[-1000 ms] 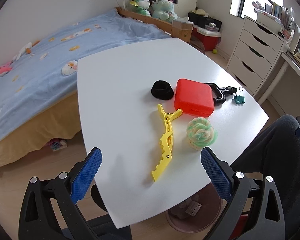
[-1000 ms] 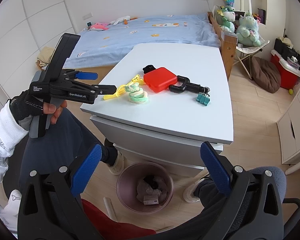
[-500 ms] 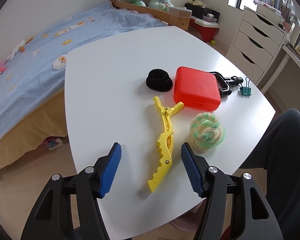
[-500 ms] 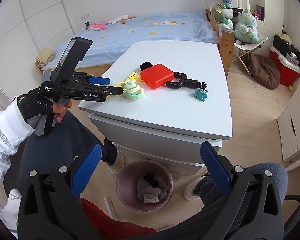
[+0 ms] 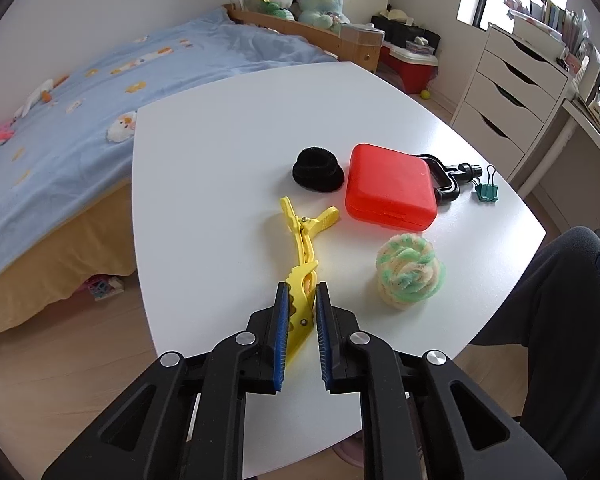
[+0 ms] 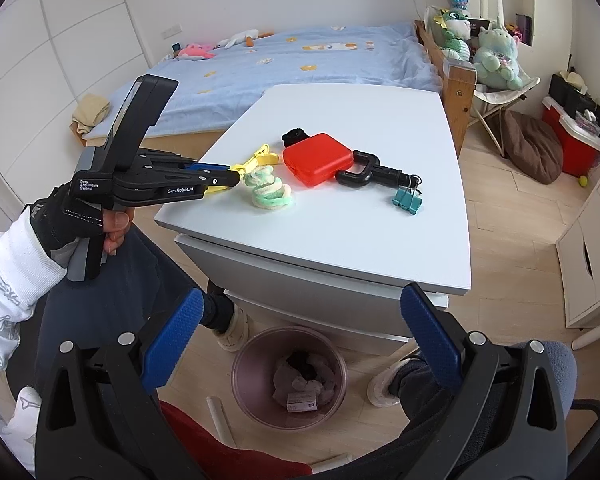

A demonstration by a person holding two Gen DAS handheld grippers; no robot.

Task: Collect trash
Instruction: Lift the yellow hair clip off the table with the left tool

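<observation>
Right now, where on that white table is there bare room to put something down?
The far half of the white table, toward the blue bed, is bare. Things crowd the near right: yellow plastic hair clip, black scrunchie, red plastic case, fuzzy green-and-cream coil. In the right view, the near edge is free too.

**A:** What is on the white table?

**B:** A yellow hair clip near the front edge, a green and cream fuzzy coil beside it, then a black scrunchie, a red case, a black handled tool and teal binder clips.

**A:** And on the wooden floor?

**B:** A round bin holding crumpled trash, below the table's front edge.
</observation>
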